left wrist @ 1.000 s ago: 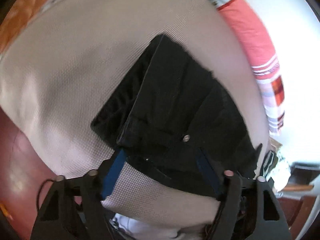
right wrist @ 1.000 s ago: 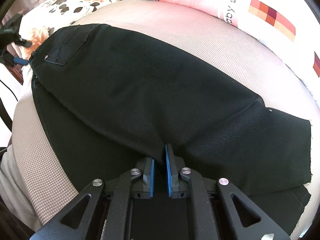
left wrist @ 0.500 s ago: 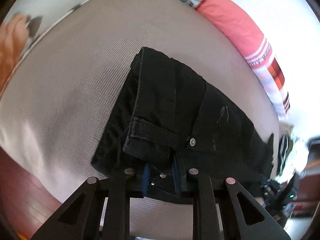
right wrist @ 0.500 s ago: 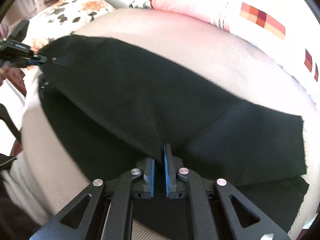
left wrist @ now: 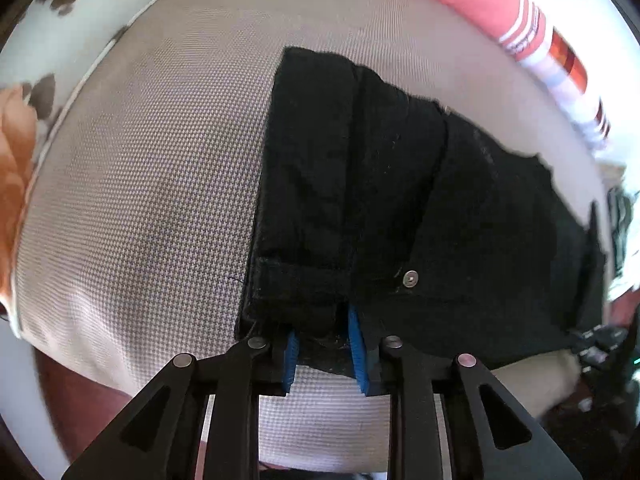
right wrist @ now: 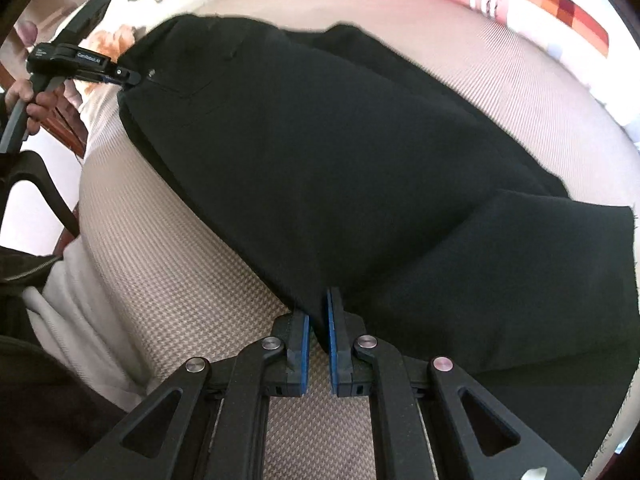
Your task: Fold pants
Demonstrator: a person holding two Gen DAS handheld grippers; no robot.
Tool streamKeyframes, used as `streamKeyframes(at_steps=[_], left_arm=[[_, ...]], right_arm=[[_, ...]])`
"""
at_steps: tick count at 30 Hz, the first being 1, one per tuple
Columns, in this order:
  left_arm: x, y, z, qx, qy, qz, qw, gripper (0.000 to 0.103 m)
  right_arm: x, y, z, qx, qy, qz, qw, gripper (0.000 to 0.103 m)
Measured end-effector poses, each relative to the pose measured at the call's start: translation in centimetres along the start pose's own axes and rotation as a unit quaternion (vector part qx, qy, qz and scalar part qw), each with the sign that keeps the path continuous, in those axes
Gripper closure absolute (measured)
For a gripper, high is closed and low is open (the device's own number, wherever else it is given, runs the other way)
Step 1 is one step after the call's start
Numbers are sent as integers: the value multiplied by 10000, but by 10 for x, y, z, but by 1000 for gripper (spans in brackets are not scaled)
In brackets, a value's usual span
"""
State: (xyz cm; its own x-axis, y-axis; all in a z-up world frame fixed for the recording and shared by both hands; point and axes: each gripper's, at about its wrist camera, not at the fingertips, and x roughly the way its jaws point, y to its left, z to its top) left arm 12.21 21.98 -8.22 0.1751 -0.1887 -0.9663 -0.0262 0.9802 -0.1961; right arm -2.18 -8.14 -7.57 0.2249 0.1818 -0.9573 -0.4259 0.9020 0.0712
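Black pants [right wrist: 340, 160] lie lengthwise on a beige houndstooth cushion [right wrist: 192, 264], one leg folded over the other. My left gripper [left wrist: 324, 344] is shut on the waistband end of the pants [left wrist: 400, 200], near a silver rivet [left wrist: 410, 278]. It also shows in the right wrist view [right wrist: 128, 76], clamped on the waistband at the far left. My right gripper [right wrist: 318, 320] is shut on the near edge of the pants, around mid-leg. The leg hems lie at the right [right wrist: 600, 280].
A floral pillow [left wrist: 24, 140] lies at the cushion's left end. A pink and white striped pillow [left wrist: 520, 28] runs along the far side. White cloth [right wrist: 80, 320] hangs off the near left edge. Reddish floor shows below the cushion.
My left gripper closed onto the waistband, having been open a second ago. Both grippers carried the held layer toward the far side, uncovering beige cushion along the near edge.
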Motion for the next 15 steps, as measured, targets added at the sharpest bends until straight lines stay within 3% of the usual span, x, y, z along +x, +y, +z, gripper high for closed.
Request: streamKeyframes(at_steps=[5,10,15], left_arm=[[-1,-12,0,170,-113,224,9995,74],[-17,-24,-5,375,-370,795,9954,52],[-34,-60,-18,954,-861,1819,9749,42]], right_arm=[[1,3,1,-83,22,-28,10000,94],[4,-1,2,114,-37,103,9999,93],[4,-9,-4,167,-87,180,9997,93]])
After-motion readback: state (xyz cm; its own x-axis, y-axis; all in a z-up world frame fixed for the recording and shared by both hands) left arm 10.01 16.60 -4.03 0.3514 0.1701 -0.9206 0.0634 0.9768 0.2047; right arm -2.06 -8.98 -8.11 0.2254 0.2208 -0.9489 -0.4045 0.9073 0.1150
